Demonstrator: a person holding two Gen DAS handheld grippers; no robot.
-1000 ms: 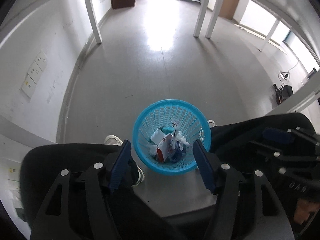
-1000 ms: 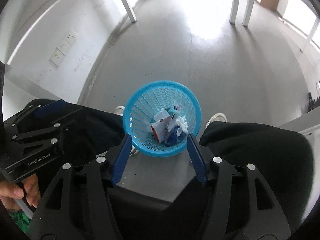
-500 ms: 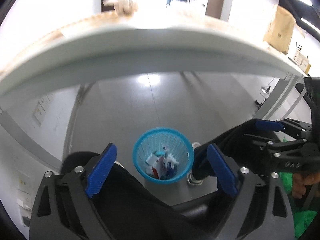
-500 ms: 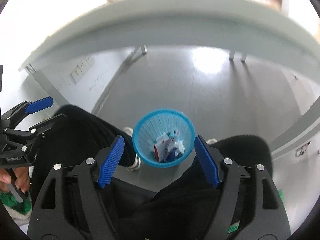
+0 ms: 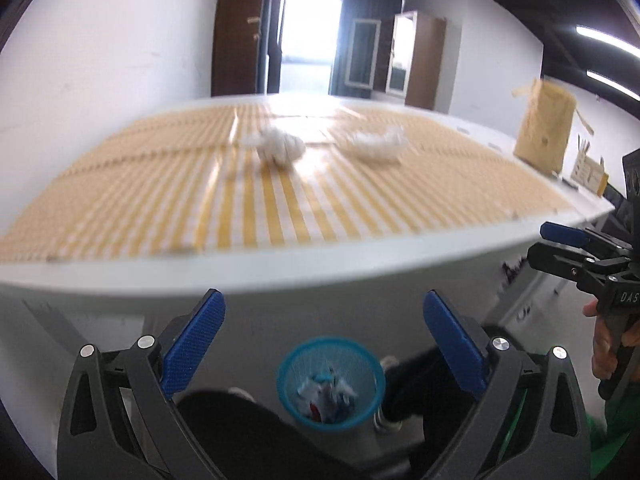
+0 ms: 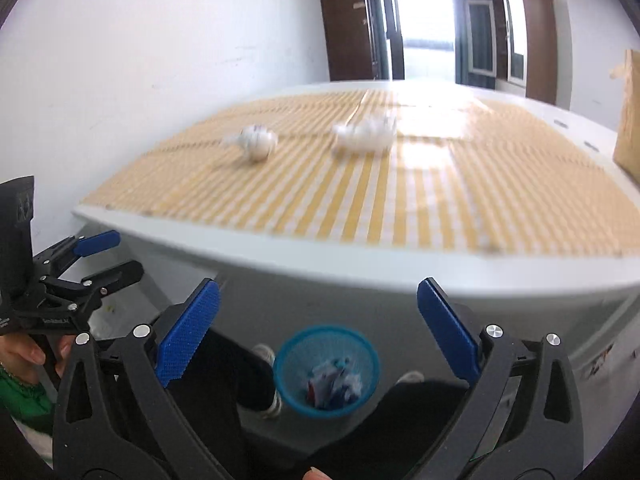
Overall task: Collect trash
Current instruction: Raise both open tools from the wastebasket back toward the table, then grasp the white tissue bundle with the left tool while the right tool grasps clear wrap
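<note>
A white table (image 5: 328,256) carries a yellow-and-white checked cloth (image 5: 256,200) that covers most of its top and leaves a bare white margin along the near edge. Two crumpled white paper wads lie on the cloth, well back from that edge: the left wad (image 5: 280,147) and the right wad (image 5: 380,145) sit near each other but apart. A brown paper bag (image 5: 544,126) stands upright near the table's far right edge. Below the table, a blue mesh basket (image 5: 362,364) with scraps inside stands on the grey floor (image 5: 352,444).
</note>
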